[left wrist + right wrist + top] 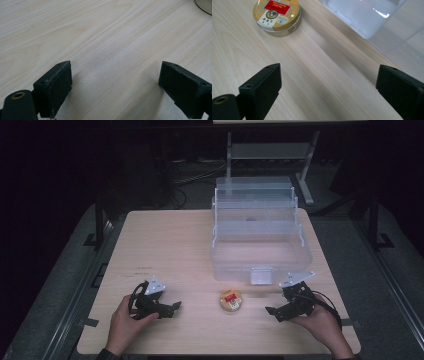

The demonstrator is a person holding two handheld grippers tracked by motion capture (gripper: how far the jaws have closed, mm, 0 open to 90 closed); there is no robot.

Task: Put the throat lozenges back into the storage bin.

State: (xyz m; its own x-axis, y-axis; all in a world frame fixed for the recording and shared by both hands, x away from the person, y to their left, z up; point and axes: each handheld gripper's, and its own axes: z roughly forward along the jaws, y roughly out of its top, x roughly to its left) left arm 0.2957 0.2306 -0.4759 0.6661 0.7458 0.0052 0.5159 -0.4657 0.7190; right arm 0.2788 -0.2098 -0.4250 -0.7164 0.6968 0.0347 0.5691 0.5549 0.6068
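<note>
A small round tin (230,300) with a gold lid and a red label lies flat on the wooden table, near the front edge. In the right gripper view the tin (277,16) sits at the upper left, ahead of the jaws. My left gripper (175,307) rests low on the table to the tin's left, pointing toward it. Its jaws stand wide apart with bare wood between them (115,82). My right gripper (270,311) sits to the tin's right, angled toward it, open and empty (328,85). A sliver of the tin's edge (204,5) shows at the top right of the left gripper view.
A clear plastic tiered storage box (257,235) stands open at the back right of the table, its white latch (261,276) facing the tin. Its front corner (372,17) lies close to the right gripper. Beyond the table a metal stand (305,170) rises from the dark floor.
</note>
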